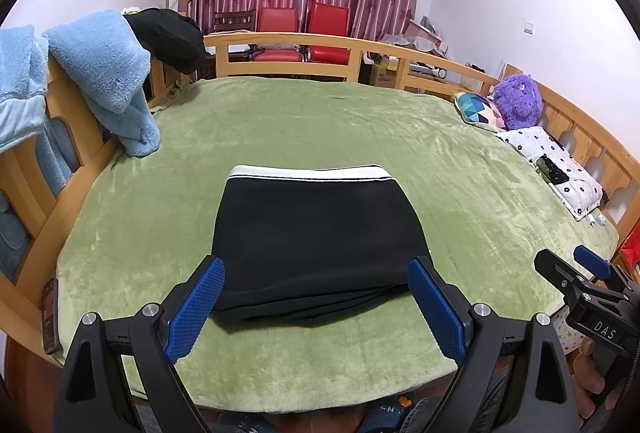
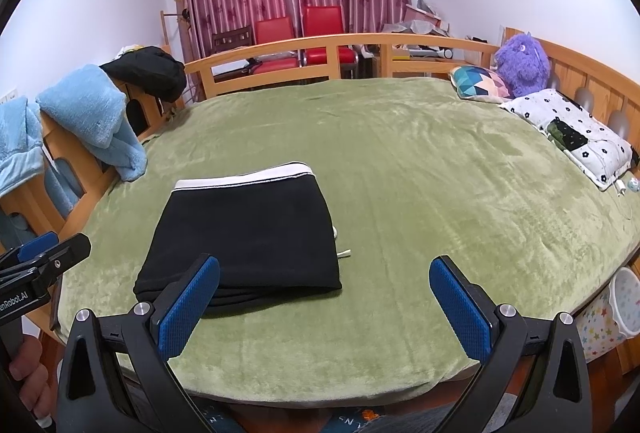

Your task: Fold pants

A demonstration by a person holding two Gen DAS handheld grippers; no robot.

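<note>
The black pants [image 1: 316,245] lie folded into a compact stack on the green bed cover [image 1: 360,121], white waistband at the far edge. They also show in the right wrist view [image 2: 248,241], left of centre. My left gripper [image 1: 316,307] is open and empty, held just in front of the near edge of the stack. My right gripper [image 2: 324,307] is open and empty, to the right of the stack's near corner. The right gripper also shows at the right edge of the left wrist view [image 1: 576,273]. The left gripper shows at the left edge of the right wrist view [image 2: 44,257].
A wooden bed rail [image 1: 280,49] surrounds the bed. Blue fleece [image 1: 108,73] and a black garment [image 1: 168,37] hang on the left rail. Pillows [image 1: 556,169] and a purple plush toy [image 1: 516,101] lie at the right. A phone [image 1: 50,313] sits at the left edge.
</note>
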